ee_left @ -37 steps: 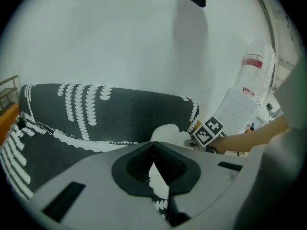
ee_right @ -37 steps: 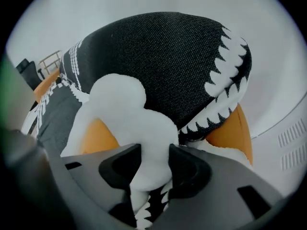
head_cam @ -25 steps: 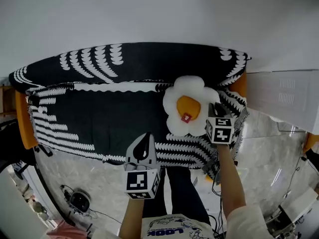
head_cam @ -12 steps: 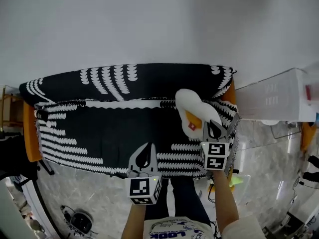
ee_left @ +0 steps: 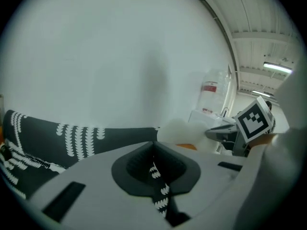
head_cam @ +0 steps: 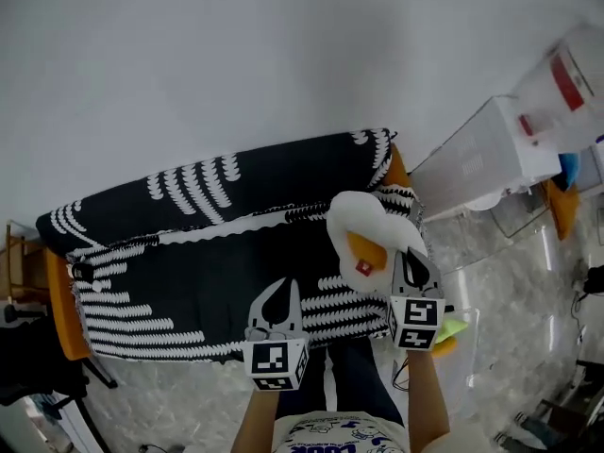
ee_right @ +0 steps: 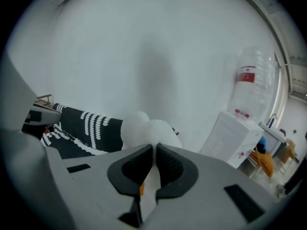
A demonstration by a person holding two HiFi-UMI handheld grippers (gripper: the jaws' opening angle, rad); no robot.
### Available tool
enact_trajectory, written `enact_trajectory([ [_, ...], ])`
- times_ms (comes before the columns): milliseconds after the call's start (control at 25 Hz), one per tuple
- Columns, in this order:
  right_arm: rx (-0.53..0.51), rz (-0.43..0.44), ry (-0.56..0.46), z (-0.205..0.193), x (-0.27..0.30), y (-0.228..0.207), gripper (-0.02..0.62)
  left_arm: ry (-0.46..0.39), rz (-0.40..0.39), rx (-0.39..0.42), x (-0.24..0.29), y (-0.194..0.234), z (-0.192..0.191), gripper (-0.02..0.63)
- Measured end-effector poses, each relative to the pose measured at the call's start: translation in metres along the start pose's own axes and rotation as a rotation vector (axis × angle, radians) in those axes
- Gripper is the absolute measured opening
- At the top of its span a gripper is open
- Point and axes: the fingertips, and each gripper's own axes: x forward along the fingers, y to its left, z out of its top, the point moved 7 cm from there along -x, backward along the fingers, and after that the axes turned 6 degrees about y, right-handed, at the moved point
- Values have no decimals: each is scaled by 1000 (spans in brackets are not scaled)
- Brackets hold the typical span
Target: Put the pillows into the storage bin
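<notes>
**Flower pillow pinched in the right hand-held gripper over the sofa's right end**

The right hand-held gripper (head_cam: 410, 259) has its jaws closed on the flower pillow (head_cam: 361, 226). In the right gripper view (ee_right: 154, 151), a strip of white fabric with a sliver of orange is squeezed between the pads. The rest of the pillow (ee_right: 146, 128) bulges out beyond the tips as rounded white lobes.

From the head view the pillow looks folded in on itself. Its orange centre faces the person, and a small red tag (head_cam: 363, 268) sits near its lower edge. It lies over the right end of the sofa (head_cam: 58, 300), which is covered by a black-and-white patterned throw (head_cam: 189, 253). Whether it touches the seat cannot be told.

The left hand-held gripper (head_cam: 275, 293) is beside the right one and well apart from the pillow, over the front edge of the throw. Its jaws are pressed together at the tips and grip nothing. In the left gripper view (ee_left: 154, 147), only a slit of the patterned throw shows behind them, with the pillow (ee_left: 178, 130) and the right gripper's marker cube (ee_left: 255, 120) off to the right.

A white water dispenser (head_cam: 486, 154) with a bottle (ee_right: 251, 87) on top stands against the wall just right of the sofa. The floor (head_cam: 510, 338) is grey and marbled.
</notes>
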Motion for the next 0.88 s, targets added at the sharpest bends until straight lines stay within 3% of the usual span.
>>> enact_trajectory([
  [360,230,-241,-15,-58,-135,-64,34,-2,-259,152,-14,-101,11,14],
  [880,466,-549,51,-214,-312,-180,32,30,-560,336,-39,-320,-30,14],
])
